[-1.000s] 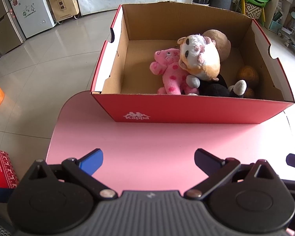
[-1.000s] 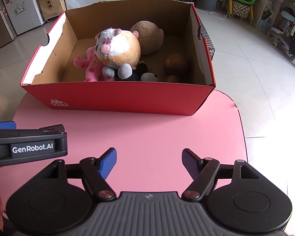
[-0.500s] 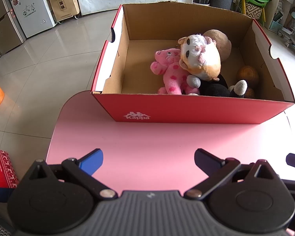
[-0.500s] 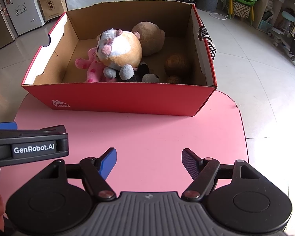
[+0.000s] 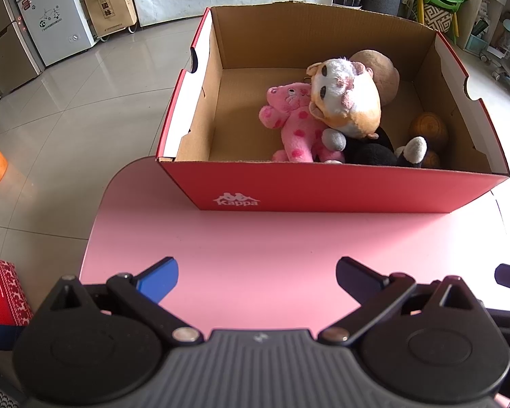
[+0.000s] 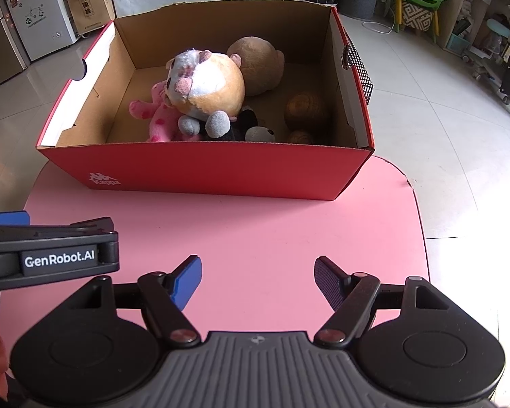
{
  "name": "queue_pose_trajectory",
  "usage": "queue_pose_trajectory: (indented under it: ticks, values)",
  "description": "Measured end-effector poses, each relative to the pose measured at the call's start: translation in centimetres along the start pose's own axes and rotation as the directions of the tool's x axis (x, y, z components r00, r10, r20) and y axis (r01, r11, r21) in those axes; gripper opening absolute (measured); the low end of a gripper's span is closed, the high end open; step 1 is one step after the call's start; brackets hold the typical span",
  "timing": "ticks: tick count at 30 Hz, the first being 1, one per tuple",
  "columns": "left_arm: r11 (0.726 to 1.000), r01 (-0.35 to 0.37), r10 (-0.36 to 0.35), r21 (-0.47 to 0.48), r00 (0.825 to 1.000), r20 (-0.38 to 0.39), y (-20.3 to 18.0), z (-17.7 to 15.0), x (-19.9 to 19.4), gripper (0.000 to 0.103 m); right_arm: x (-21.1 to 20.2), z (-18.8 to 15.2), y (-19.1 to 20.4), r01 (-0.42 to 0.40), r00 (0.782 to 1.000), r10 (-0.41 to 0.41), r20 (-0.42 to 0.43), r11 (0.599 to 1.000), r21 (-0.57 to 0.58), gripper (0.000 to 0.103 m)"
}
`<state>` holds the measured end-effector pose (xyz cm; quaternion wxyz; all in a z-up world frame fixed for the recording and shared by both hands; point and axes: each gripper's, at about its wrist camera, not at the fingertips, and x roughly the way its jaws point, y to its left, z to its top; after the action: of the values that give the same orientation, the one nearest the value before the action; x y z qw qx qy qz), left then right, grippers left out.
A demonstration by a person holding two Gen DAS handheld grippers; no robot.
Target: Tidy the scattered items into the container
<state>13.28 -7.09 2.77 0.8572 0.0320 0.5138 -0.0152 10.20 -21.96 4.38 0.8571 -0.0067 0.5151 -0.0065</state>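
Tiled room, pink table (image 5: 289,238) bare in both views. Ahead of both grippers sits the red box (image 5: 340,187), holding the pink bear (image 5: 294,122), the orange-and-white plush (image 5: 346,102) and other toys. Left gripper (image 5: 256,277) and right gripper (image 6: 258,278) hang wide apart, holding nothing. Tidying looks finished; nothing loose in view.

Ahead of your fingers (image 6: 187,282), the open red box (image 6: 221,173) holds the plush toys (image 6: 204,88), piled right of centre.
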Motion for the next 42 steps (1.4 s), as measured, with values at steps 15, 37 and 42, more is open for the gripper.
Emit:
queue_pose_trajectory:
  ticks: [15, 37, 42]
  values:
    - [1.000, -0.002, 0.002, -0.001, 1.000, -0.005, 0.02, -0.02, 0.13, 0.103, 0.16, 0.02, -0.09, -0.001, 1.000, 0.001, -0.004, 1.000, 0.001, 0.074]
    - [1.000, -0.015, 0.015, 0.007, 1.000, -0.007, -0.09, -0.14, 0.28, 0.103, 0.22, 0.00, 0.02, -0.001, 1.000, 0.001, -0.008, 1.000, -0.008, 0.074]
    - [1.000, -0.016, 0.016, 0.010, 1.000, -0.004, -0.09, -0.18, 0.21, 0.103, 0.21, -0.02, 0.08, -0.001, 1.000, 0.001, -0.008, 1.000, -0.010, 0.074]
